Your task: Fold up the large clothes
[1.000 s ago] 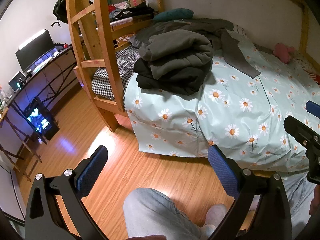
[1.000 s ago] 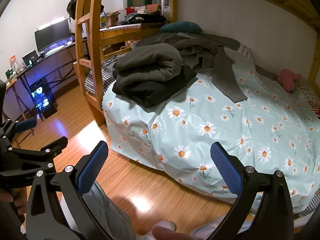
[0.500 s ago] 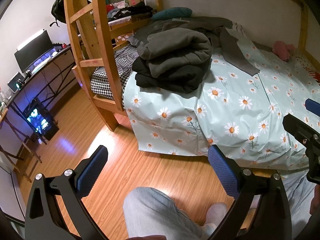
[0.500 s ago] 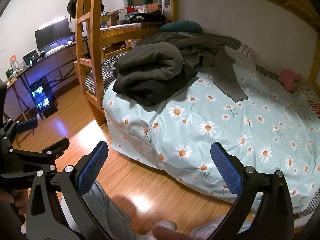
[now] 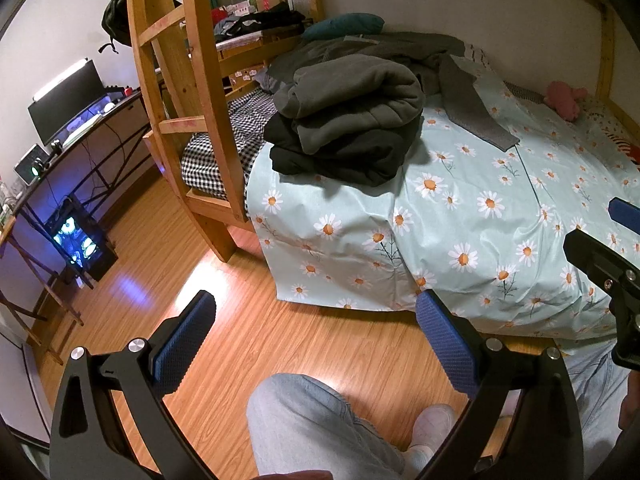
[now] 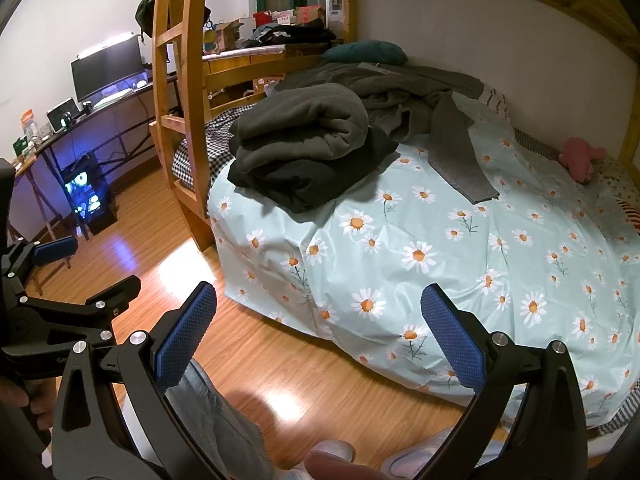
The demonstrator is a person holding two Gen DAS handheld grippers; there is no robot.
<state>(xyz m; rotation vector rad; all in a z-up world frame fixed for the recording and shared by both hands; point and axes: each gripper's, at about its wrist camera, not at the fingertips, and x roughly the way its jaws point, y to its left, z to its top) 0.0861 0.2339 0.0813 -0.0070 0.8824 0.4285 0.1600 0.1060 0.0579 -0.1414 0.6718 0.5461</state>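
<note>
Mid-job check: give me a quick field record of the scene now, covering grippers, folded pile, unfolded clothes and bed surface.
left gripper: open, empty, over the floor short of the bed
right gripper: open, empty, at the bed's near edge
folded pile: grey garment stacked on a black one, at the bed corner by the wooden ladder
unfolded clothes: dark grey heap behind the pile, one piece trailing onto the daisy-print cover
other item: pink plush toy near the wall

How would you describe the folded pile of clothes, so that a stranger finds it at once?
Find the bed with the daisy-print cover. At its corner beside the wooden ladder lies the folded pile, grey garment on black. Unlike the loose grey clothes behind, it is neatly stacked.
</note>
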